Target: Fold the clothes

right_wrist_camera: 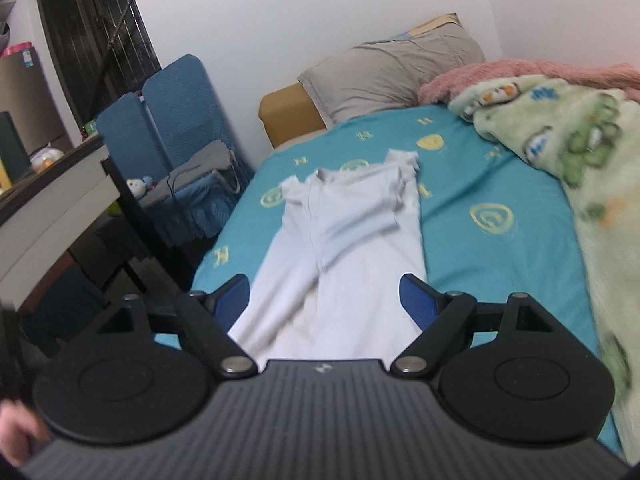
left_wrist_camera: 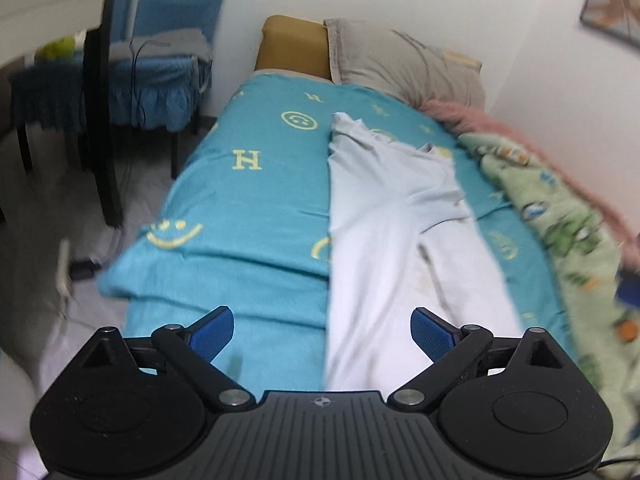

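A white shirt (left_wrist_camera: 384,224) lies lengthwise on the teal bedsheet (left_wrist_camera: 248,200), folded into a long narrow strip with its collar end toward the pillows. It also shows in the right wrist view (right_wrist_camera: 352,232). My left gripper (left_wrist_camera: 322,330) is open and empty, above the shirt's near end, its left finger over the sheet. My right gripper (right_wrist_camera: 324,300) is open and empty, with the shirt's near end lying between its blue-padded fingers (right_wrist_camera: 416,300).
A green patterned blanket (right_wrist_camera: 580,168) and pink fleece (right_wrist_camera: 520,72) are heaped along the bed's right side. A grey pillow (right_wrist_camera: 392,76) and a mustard cushion (left_wrist_camera: 292,48) lie at the head. A blue chair (right_wrist_camera: 176,128) and a desk (right_wrist_camera: 48,200) stand left of the bed.
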Available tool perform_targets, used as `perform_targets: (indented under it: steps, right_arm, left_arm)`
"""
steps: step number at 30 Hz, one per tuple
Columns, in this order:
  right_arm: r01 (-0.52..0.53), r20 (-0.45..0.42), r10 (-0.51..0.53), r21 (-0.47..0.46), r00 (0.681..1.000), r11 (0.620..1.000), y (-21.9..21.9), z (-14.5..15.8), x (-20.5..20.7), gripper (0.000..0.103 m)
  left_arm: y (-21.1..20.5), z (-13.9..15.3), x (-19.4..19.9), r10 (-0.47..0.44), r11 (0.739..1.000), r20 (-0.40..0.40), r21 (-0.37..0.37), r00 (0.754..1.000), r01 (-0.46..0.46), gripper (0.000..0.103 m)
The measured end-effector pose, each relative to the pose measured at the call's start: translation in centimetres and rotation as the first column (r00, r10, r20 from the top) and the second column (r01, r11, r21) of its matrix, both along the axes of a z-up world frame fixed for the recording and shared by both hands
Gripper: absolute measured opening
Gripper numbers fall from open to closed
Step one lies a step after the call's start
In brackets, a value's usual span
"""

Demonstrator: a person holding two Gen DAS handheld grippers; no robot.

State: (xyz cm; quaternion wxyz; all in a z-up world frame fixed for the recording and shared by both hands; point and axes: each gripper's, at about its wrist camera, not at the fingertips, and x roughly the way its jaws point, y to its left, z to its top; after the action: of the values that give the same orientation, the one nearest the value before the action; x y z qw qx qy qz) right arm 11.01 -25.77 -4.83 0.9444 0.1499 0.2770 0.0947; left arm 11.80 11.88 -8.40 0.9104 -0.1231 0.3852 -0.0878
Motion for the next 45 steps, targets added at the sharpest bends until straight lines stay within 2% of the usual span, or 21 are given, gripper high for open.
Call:
perform_targets:
  steps: [2,7,10,12,13,14,16,18,20,25,28,30,31,34,36,38,41,43,45]
  right_arm:
    - [0.000,-0.017,0.000,-0.007,1.000,1.000,-0.1,-0.3,-1.5,0.083]
    - [-0.014,-0.030,0.014,0.006,0.999,1.000,-0.2,-0.7,-2.4,0.083]
    - [-0.036,-0.041,0.037,0.014,0.998,0.999,-0.2,-1.1,-2.0,0.083]
    - [-0.042,-0.050,0.042,0.003,0.998,0.999,-0.2,-1.5,-1.7,0.083]
    - [-0.043,-0.055,0.043,-0.006,0.998,0.999,-0.2,-1.7,-1.6,0.083]
    - [-0.043,-0.062,0.042,-0.009,0.997,0.999,-0.3,-2.0,-1.5,0.083]
    - [-0.034,-0.086,0.034,0.006,0.996,0.999,-0.6,-2.4,-1.1,0.083]
    - [-0.014,-0.112,0.019,0.044,0.994,0.999,-1.2,-2.9,-0.6,0.083]
    - [0.013,-0.137,0.000,0.091,0.991,0.996,-2.0,-3.3,-0.2,0.083]
    - [0.089,-0.200,-0.050,0.190,0.978,0.978,-3.8,-4.6,0.6,0.083]
    - [0.126,-0.234,-0.068,0.241,0.970,0.962,-4.6,-5.3,0.6,0.083]
    - [0.134,-0.248,-0.067,0.265,0.966,0.955,-4.8,-5.6,0.7,0.083]
    - [0.137,-0.254,-0.065,0.275,0.965,0.952,-4.9,-5.7,0.7,0.083]
    - [0.125,-0.253,-0.060,0.247,0.966,0.961,-4.3,-5.7,0.8,0.083]
    - [0.111,-0.245,-0.056,0.212,0.968,0.971,-3.9,-5.5,1.0,0.083]
    - [0.099,-0.239,-0.050,0.196,0.970,0.976,-3.6,-5.4,1.0,0.083]
    - [0.098,-0.240,-0.047,0.204,0.970,0.974,-4.0,-5.5,0.9,0.083]
    - [0.111,-0.242,-0.059,0.207,0.968,0.972,-4.3,-5.4,0.7,0.083]
    - [0.120,-0.241,-0.069,0.203,0.968,0.972,-4.4,-5.3,0.5,0.083]
  left_arm:
    - [0.4,0.2,-0.7,0.011,0.999,-0.024,-0.034,1.000,-0.012,0.097]
    - [0.8,-1.3,-1.0,0.025,0.999,-0.166,-0.022,0.986,-0.029,0.093]
    - [1.8,-2.3,-0.3,0.008,0.998,-0.293,-0.056,0.956,-0.026,0.084]
    - [2.3,-3.2,0.1,-0.044,0.996,-0.381,-0.093,0.924,0.009,0.078]
    - [2.4,-3.5,0.3,-0.078,0.995,-0.413,-0.096,0.908,0.042,0.071]
    - [2.4,-3.5,0.2,-0.094,0.995,-0.420,-0.071,0.903,0.070,0.066]
    - [2.1,-3.3,0.1,-0.134,0.989,-0.421,0.001,0.897,0.148,0.065]
    - [1.0,-3.2,-0.1,-0.219,0.958,-0.416,0.082,0.882,0.276,0.059]
    - [0.2,-3.3,-0.4,-0.287,0.920,-0.429,0.126,0.857,0.371,0.054]
    - [-0.6,-4.2,-0.2,-0.381,0.859,-0.483,0.132,0.789,0.495,0.047]
    - [-0.3,-4.6,-0.1,-0.425,0.832,-0.498,0.115,0.756,0.543,0.046]
    - [0.1,-4.7,-0.1,-0.447,0.816,-0.497,0.114,0.744,0.567,0.046]
    - [0.1,-4.6,-0.2,-0.470,0.799,-0.491,0.117,0.734,0.590,0.044]
    - [0.0,-4.3,-1.1,-0.551,0.732,-0.460,0.135,0.696,0.668,0.038]
    - [-0.2,-4.3,-1.5,-0.570,0.705,-0.456,0.156,0.683,0.692,0.031]
    - [-0.9,-4.1,-1.9,-0.576,0.676,-0.464,0.194,0.673,0.711,0.018]
    - [-2.7,-3.2,-3.6,-0.616,0.580,-0.457,0.287,0.641,0.762,0.008]
    - [-3.8,-2.2,-5.1,-0.640,0.521,-0.440,0.354,0.630,0.777,0.005]
    - [-4.9,-1.1,-6.3,-0.653,0.491,-0.419,0.400,0.631,0.774,0.004]
